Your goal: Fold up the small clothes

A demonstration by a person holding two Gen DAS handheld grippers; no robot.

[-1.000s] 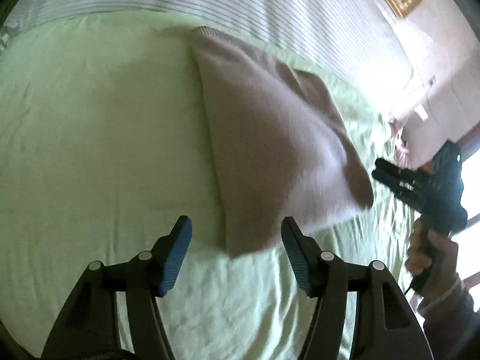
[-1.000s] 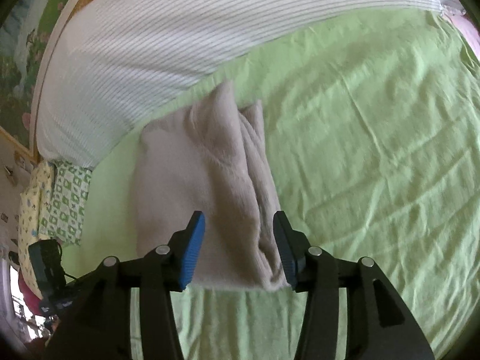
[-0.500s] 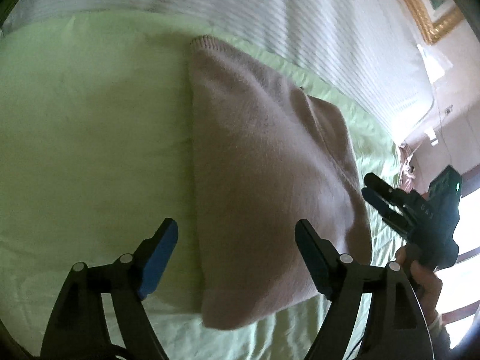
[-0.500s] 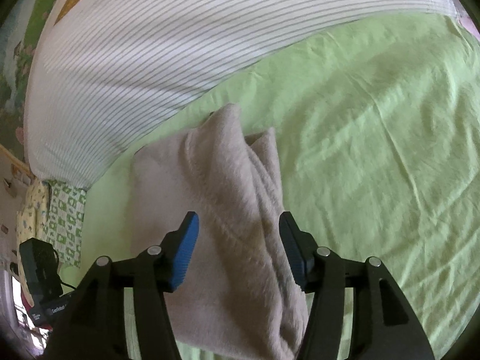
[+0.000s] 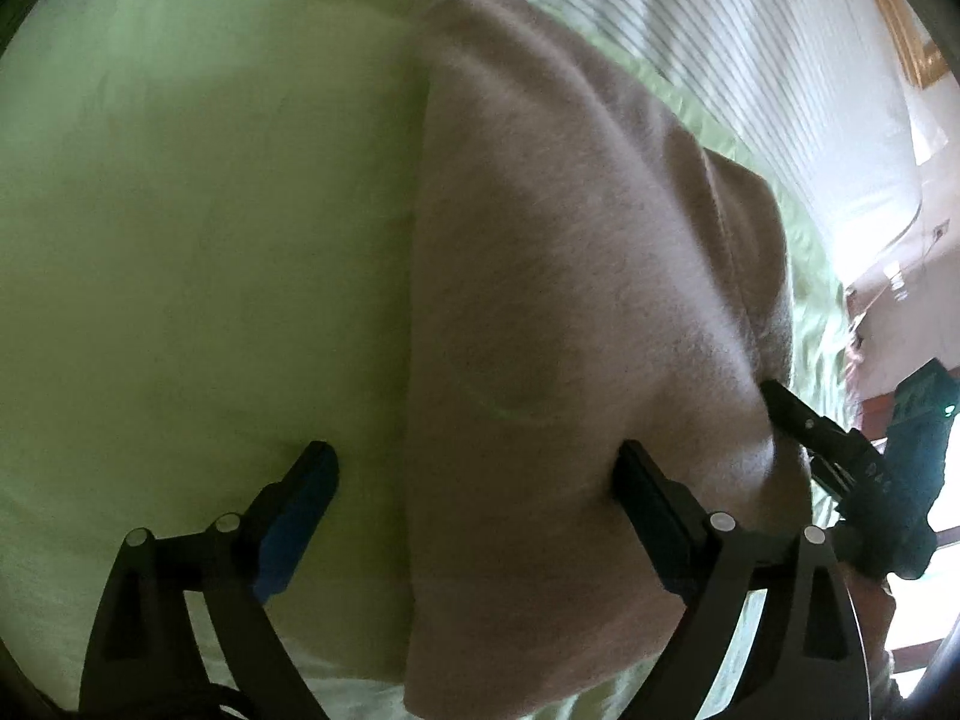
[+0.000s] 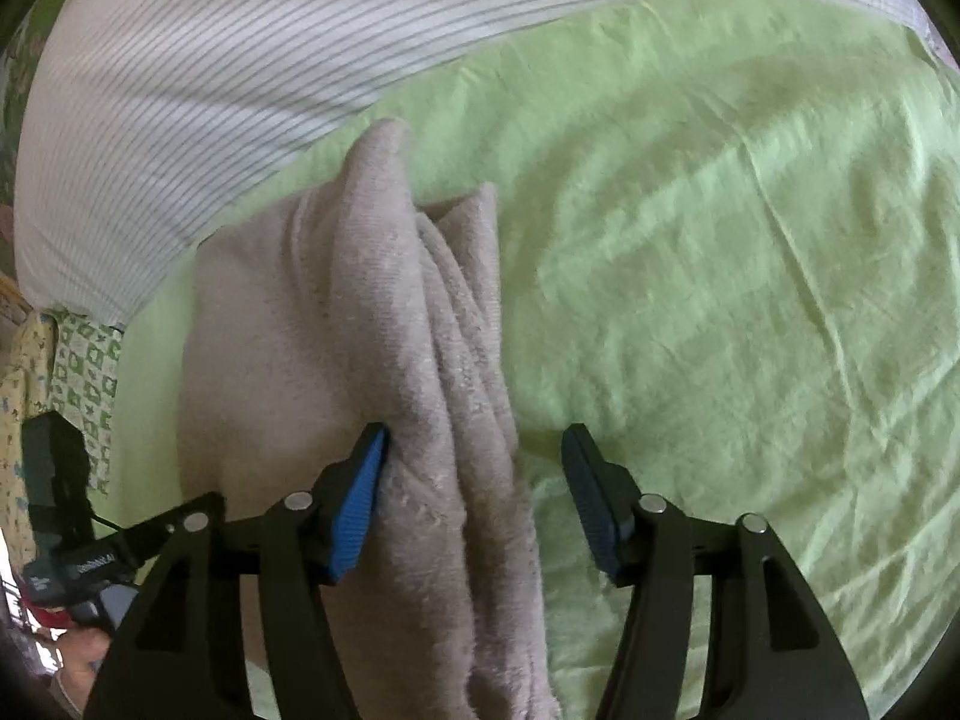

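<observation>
A: Where is the sweater [image 5: 558, 312]?
B: On the green bed [image 5: 198, 228], folded.
A: And the left hand-held gripper [image 5: 474, 474]?
B: Wide apart, over the sweater's edge at 6 o'clock.
A: The right hand-held gripper [image 6: 474, 456]?
B: Wide apart too, around the sweater's folds.

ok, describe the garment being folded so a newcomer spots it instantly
Start at the light green bedsheet, just below the white striped bedding. The folded sweater lies there between both open grippers. It is the only taupe, fuzzy knit thing, stacked in thick layers.
</observation>
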